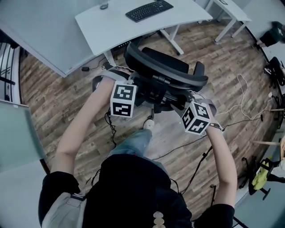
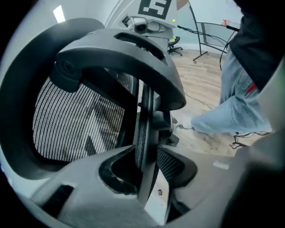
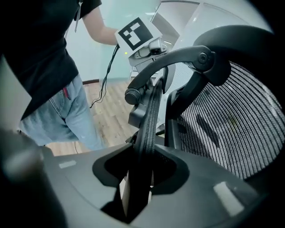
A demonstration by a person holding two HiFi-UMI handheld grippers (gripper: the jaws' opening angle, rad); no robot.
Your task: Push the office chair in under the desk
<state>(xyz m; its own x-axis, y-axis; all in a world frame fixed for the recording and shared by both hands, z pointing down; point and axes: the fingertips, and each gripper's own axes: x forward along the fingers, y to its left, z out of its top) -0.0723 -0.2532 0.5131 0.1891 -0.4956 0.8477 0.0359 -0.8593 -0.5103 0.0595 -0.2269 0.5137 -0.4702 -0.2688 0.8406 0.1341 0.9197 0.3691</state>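
Note:
A black office chair [image 1: 164, 67] with a mesh back stands on the wooden floor, just in front of the white desk [image 1: 111, 22], which carries a keyboard [image 1: 149, 10]. My left gripper [image 1: 129, 84] is at the left edge of the chair's back and my right gripper [image 1: 183, 102] at its right edge. In the left gripper view the back's rim [image 2: 144, 129] runs between the jaws of the left gripper [image 2: 147, 164], which are shut on it. In the right gripper view the right gripper [image 3: 142, 169] is likewise shut on the rim [image 3: 149, 120]; the mesh [image 3: 231, 129] spreads to the right.
The person's jeans leg [image 1: 133, 142] and shoe [image 1: 149, 124] are right behind the chair. Cables [image 1: 242, 98] trail over the floor at the right. A second desk [image 1: 231, 13] stands at the back right, another dark chair [image 1: 274, 33] at the far right, a grey surface [image 1: 40, 31] at the left.

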